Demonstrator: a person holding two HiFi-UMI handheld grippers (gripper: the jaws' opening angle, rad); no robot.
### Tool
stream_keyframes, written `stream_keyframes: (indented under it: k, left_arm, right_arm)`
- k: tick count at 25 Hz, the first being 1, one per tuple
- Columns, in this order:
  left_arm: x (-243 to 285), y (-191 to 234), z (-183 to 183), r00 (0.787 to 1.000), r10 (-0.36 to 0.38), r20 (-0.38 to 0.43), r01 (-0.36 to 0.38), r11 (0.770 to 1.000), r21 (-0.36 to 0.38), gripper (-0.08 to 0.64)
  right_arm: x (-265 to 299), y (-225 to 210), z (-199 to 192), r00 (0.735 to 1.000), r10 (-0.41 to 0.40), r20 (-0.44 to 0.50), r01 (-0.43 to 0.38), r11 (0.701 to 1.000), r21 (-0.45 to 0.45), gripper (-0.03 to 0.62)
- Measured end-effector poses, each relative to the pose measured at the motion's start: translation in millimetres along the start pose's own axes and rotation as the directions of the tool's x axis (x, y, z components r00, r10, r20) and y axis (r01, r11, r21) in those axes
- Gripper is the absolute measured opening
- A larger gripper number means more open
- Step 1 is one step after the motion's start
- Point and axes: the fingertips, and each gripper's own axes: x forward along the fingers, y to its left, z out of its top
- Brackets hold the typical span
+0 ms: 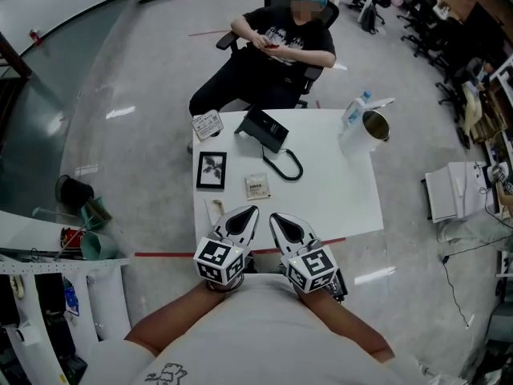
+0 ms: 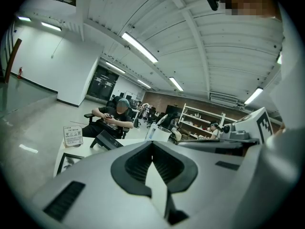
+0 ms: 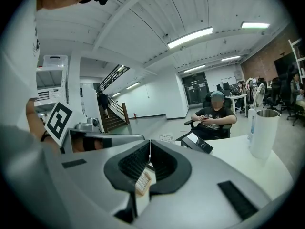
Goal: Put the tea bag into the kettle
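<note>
Reference object: the kettle [image 1: 365, 132], white, standing near the far right corner of the white table [image 1: 337, 191], lid raised and mouth uncovered.

Tea bag [image 1: 257, 186]: lies flat on the table, well apart from the kettle, to its left and nearer the operator. Nothing touches it.

Left gripper [image 1: 252, 209]: at the near table edge, farther from the kettle than the tea bag is. Its own view shows the jaw tips met, with nothing between them.

Right gripper [image 1: 272, 216]: just beside the left one, on the side closer to the kettle. Jaws are closed tip to tip and hold nothing. In the right gripper view the tea bag shows through the opening behind the tips, lying on the table below and not gripped.

Other items left of the kettle: a black desk unit [image 1: 264, 128] with a cord, a framed picture [image 1: 212, 170] and a small sign card [image 1: 207, 123]. A seated person [image 1: 276, 50] is beyond the far edge.
</note>
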Motion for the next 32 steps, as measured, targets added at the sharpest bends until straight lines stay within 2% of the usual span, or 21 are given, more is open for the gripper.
stream_keyframes:
  k: [5,11,16,21,28,32]
  left_arm:
    - [1.6,16.5,-2.7,0.999,0.032,-0.006,-0.032,0.998,-0.045,0.009]
    - [11.3,38.1,5.4,0.996,0.089,0.003,-0.089,0.994,-0.066,0.009]
    - [22.8,51.8,11.8,0.989,0.148,0.01,-0.147,0.985,-0.089,0.009]
    - [35.0,62.4,11.5,0.978,0.21,0.0,-0.21,0.976,-0.059,0.009]
    - [55.9,83.1,7.1,0.962,0.273,-0.017,-0.274,0.958,-0.086,0.009]
    - [63.6,104.2,-10.2,0.941,0.337,-0.038,-0.339,0.932,-0.125,0.009]
  right_arm:
    - [11.6,-5.5,-1.3,1.0,0.012,-0.014,-0.011,1.0,0.016,0.012]
    - [30.5,-25.9,2.1,0.999,0.032,-0.044,-0.032,0.999,0.012,0.012]
    - [49.6,-44.8,6.8,0.993,0.083,-0.081,-0.084,0.996,-0.002,0.012]
    - [70.5,-57.7,5.2,0.982,0.137,-0.132,-0.142,0.989,-0.036,0.012]
    - [100.4,-74.0,-7.0,0.952,0.211,-0.221,-0.236,0.967,-0.095,0.012]
    - [123.5,-87.1,-22.3,0.934,0.249,-0.258,-0.272,0.961,-0.058,0.014]
